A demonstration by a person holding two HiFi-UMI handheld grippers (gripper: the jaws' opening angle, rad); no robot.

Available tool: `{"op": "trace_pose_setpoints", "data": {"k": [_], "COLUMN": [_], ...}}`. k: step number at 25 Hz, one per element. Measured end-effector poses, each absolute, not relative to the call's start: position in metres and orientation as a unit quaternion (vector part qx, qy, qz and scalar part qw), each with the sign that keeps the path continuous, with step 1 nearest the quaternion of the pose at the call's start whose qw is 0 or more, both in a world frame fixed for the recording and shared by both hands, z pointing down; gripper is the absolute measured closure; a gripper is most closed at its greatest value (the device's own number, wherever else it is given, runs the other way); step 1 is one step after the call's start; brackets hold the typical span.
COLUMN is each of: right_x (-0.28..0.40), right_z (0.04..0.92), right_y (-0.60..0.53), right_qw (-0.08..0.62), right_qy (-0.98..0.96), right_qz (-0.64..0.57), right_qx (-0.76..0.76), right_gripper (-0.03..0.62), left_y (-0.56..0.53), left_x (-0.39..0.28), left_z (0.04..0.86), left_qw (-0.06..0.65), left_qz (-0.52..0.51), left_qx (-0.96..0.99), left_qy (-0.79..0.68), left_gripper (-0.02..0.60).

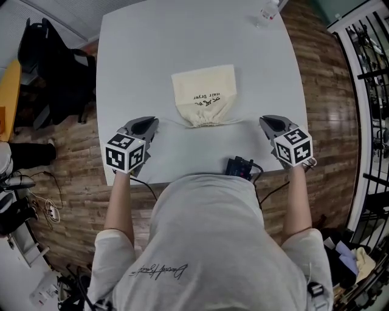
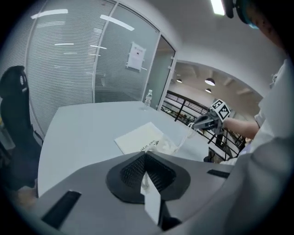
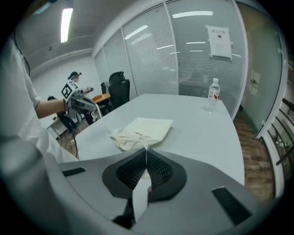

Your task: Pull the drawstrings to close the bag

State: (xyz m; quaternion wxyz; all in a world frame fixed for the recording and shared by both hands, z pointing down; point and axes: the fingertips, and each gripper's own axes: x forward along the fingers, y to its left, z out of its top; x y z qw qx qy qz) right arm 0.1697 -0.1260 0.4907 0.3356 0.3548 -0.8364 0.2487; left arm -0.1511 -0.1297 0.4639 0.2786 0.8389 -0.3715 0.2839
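A cream drawstring bag [image 1: 203, 91] lies flat in the middle of the white table [image 1: 134, 67], its mouth [image 1: 206, 118] gathered tight and facing me. One thin cord [image 1: 173, 124] runs left to my left gripper [image 1: 152, 123], the other cord [image 1: 236, 121] runs right to my right gripper [image 1: 263, 123]. Both grippers hover near the table's front edge, each shut on its cord end. In the left gripper view the left gripper [image 2: 146, 155] pinches a white cord, with the bag [image 2: 140, 137] beyond. In the right gripper view the right gripper [image 3: 146, 152] pinches the other cord, in front of the bag [image 3: 146, 128].
A clear water bottle [image 1: 268, 11] stands at the table's far right corner, also the bottle [image 3: 212, 95] in the right gripper view. A small black device [image 1: 240, 166] with a cable sits at the front edge. A black chair [image 1: 55, 67] stands left of the table, a railing [image 1: 368, 73] to the right.
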Motion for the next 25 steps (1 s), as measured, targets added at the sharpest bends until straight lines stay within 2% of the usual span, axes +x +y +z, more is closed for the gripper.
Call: {"op": "trace_pose_setpoints", "data": {"k": [4, 11, 19, 25], "right_x": [0.141, 0.106, 0.093, 0.089], "right_z": [0.471, 0.473, 0.471, 0.464], "right_y": [-0.122, -0.110, -0.108, -0.110], "right_qw": [0.268, 0.263, 0.260, 0.254], "right_qy": [-0.848, -0.851, -0.851, -0.853], "right_qz": [0.283, 0.274, 0.260, 0.252], "right_qx": [0.358, 0.364, 0.375, 0.379], "right_gripper": [0.571, 0.572, 0.572, 0.572], "left_y": [-0.127, -0.113, -0.111, -0.108], "left_x": [-0.135, -0.118, -0.107, -0.101], "left_z": [0.451, 0.453, 0.454, 0.452], "left_qw": [0.313, 0.359, 0.305, 0.298], "left_qz": [0.210, 0.145, 0.186, 0.189], "left_qx": [0.829, 0.803, 0.814, 0.818], "left_qy": [-0.413, -0.454, -0.457, -0.455], "left_gripper": [0.571, 0.572, 0.572, 0.572]}}
